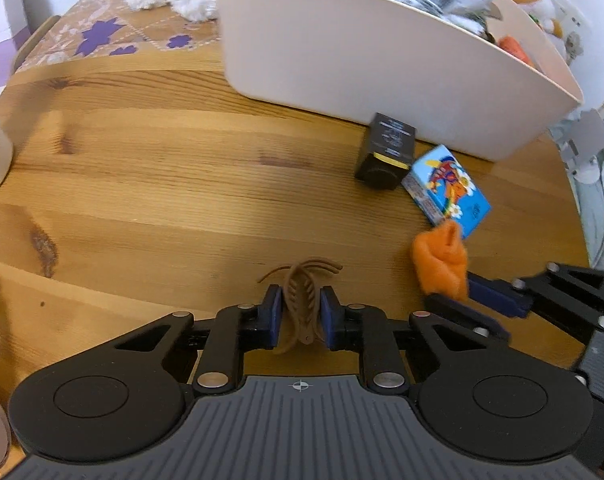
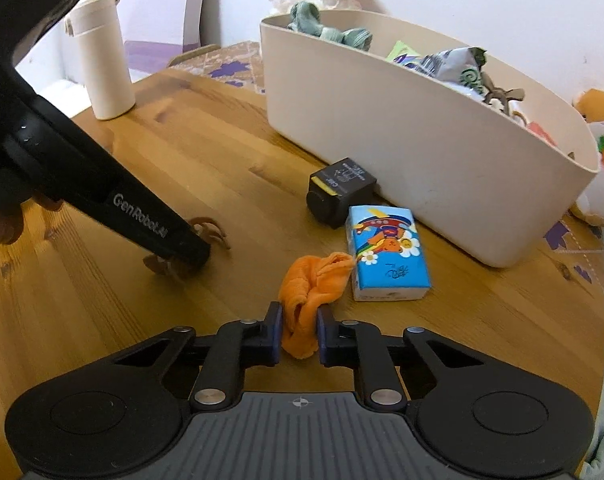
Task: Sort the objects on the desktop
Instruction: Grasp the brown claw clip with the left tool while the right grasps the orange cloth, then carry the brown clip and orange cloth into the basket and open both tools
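warm pine planks make up the bench (image 1: 150,168), with a patterned brown-and-purple mat at its far edge and a pale wall behind. on it stands a long cream bin (image 1: 374,76) already holding crumpled packets, a grey-green cloth and other small things; plush toys sit behind it. the left claw (image 1: 301,316) is low over the wood, its blue pads closed against both sides of a brown hair clip (image 1: 302,300) that stands between them. the right claw (image 2: 298,334) is pinched on an orange cloth (image 2: 314,284), whose bunched upper part spills forward onto the bench and touches a blue tissue pack (image 2: 386,252) printed with a cartoon bear. just beyond the pack, close against the bin's wall, lies a small black box (image 2: 338,188). a cream lidded bottle (image 2: 104,56) stands well apart at the far left.
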Demonstrator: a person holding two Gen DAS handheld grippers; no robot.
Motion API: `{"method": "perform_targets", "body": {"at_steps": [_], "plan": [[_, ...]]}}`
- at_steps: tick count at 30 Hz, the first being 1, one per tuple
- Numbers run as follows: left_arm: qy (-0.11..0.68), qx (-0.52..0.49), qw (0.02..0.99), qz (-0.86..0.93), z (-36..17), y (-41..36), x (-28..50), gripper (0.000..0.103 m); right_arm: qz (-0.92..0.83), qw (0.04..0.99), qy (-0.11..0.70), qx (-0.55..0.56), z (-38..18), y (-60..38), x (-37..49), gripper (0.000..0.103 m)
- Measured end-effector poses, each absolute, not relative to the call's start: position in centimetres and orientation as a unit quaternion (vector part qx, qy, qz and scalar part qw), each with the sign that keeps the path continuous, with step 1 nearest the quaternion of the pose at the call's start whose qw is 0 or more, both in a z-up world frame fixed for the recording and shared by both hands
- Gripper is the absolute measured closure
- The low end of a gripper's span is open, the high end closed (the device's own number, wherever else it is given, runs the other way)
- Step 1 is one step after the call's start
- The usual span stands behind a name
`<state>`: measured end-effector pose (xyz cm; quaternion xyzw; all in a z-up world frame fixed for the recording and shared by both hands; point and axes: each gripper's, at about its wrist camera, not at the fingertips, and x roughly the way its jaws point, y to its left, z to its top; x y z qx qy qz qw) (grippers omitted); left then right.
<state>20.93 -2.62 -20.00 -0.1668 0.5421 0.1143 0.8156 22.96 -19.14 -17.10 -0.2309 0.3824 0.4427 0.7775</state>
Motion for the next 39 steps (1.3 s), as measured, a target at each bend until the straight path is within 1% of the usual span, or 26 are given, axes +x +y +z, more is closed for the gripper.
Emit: {"method": "perform_targets", "body": {"at_steps": [5,9,14,23,27,32,39], "plan": [[0.531,-0.210,0.811,0.123,-19.6,-1.1,20.4,0.083,0.435,0.794,0.371,-0.209,-15.8,-20.4,23.2,0.088],[0.517,-0.207,0.821,0.125,-18.3,-0.4,20.3,0.083,0.432,0.804,0.356,-0.201,-14.2,-21.2,23.5,0.088],[0.480,-0.202,0.843,0.136,-15.5,1.4,20.7,0.083,0.424,0.825,0.328,-0.181,-11.2,-22.0,25.1,0.088],[0.410,-0.202,0.878,0.145,-10.2,4.0,23.2,0.083,0.396,0.863,0.265,-0.169,-6.1,-22.4,30.4,0.088],[0.390,-0.192,0.889,0.141,-8.4,4.9,25.4,0.083,0.382,0.874,0.252,-0.165,-5.0,-22.1,32.6,0.088],[0.371,-0.153,0.906,0.131,-6.6,4.7,28.7,0.083,0.364,0.885,0.243,-0.163,-4.7,-21.5,34.3,0.088],[0.378,-0.103,0.914,0.103,-6.3,3.2,32.9,0.083,0.355,0.881,0.254,-0.185,-5.8,-19.6,35.7,0.088]]}}
